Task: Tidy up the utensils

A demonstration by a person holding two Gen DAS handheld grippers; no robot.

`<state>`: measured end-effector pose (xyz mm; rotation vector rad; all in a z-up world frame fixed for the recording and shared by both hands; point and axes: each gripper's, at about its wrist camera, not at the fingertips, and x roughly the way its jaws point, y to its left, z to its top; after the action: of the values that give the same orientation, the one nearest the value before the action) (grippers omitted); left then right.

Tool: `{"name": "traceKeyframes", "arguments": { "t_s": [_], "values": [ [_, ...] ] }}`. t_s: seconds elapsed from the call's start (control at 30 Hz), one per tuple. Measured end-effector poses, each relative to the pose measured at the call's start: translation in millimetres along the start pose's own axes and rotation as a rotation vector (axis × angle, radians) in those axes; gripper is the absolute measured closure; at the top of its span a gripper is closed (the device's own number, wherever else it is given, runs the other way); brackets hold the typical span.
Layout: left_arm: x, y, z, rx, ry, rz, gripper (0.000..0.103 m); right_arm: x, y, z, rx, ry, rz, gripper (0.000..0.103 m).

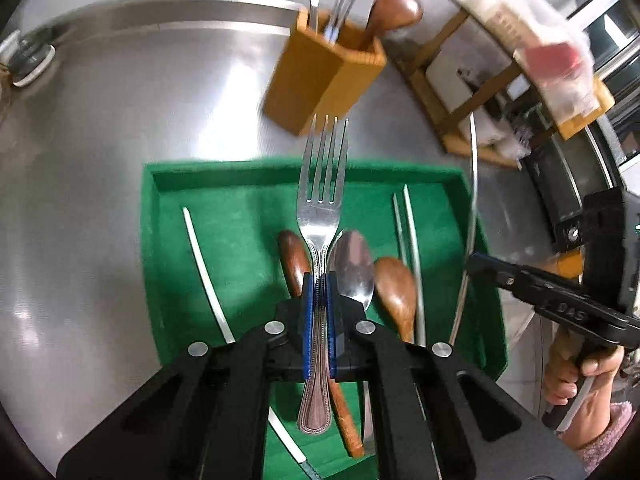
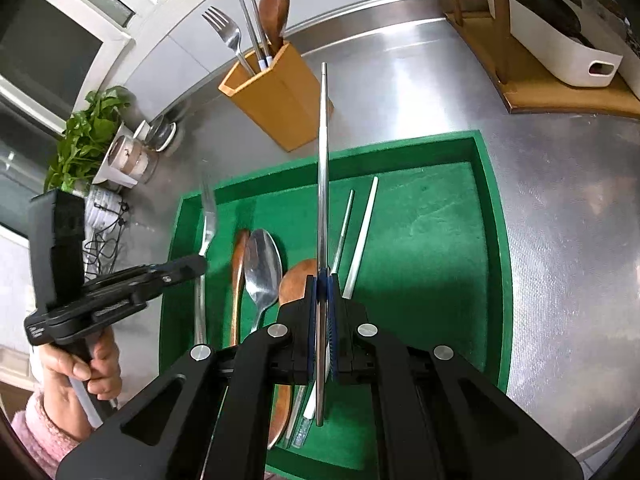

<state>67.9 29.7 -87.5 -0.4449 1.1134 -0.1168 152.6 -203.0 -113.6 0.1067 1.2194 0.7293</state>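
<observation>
Above the green tray [image 1: 168, 240] on the steel counter [image 1: 100, 160], the left gripper [image 1: 319, 280] was clenched on the handle of a silver fork [image 1: 322, 200], its tines pointing away toward the wooden utensil holder [image 1: 320, 76]. The right gripper [image 2: 322, 284] was clamped on a long, thin metal piece [image 2: 323, 168], probably a chopstick seen edge-on, though the view was too narrow to be sure. Below them in the tray lay a metal spoon [image 2: 262, 268], two wooden spoons [image 1: 396, 292], a pair of pale chopsticks [image 2: 362, 236] and one separate pale stick [image 1: 204, 272] near the tray's left side. The holder stood just beyond the tray, with a fork, chopsticks and a wooden spoon upright in it. A hand [image 2: 84, 372] in a pink sleeve gripped the left tool's handle.
</observation>
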Motion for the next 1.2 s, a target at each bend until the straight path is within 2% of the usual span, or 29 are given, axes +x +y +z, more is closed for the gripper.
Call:
{"name": "traceKeyframes", "arguments": {
  "t_s": [0.37, 0.5, 0.9, 1.2],
  "values": [
    [-44, -9, 6, 0.004, -0.349, -0.019, 0.099, -19, 28, 26, -0.116, -0.189, 0.012, 0.098],
    [-53, -17, 20, 0.02, -0.436, -0.011, 0.099, -24, 38, 44, -0.149, -0.259, 0.021, 0.098],
    [-65, -31, 94, 0.03, -0.613, -0.008, 0.099, -39, 69, 124, -0.195, -0.514, 0.035, 0.098],
    [-52, -36, 153, 0.044, -0.691, 0.014, 0.099, -22, 79, 171, -0.194, -0.58, 0.007, 0.098]
  ]
}}
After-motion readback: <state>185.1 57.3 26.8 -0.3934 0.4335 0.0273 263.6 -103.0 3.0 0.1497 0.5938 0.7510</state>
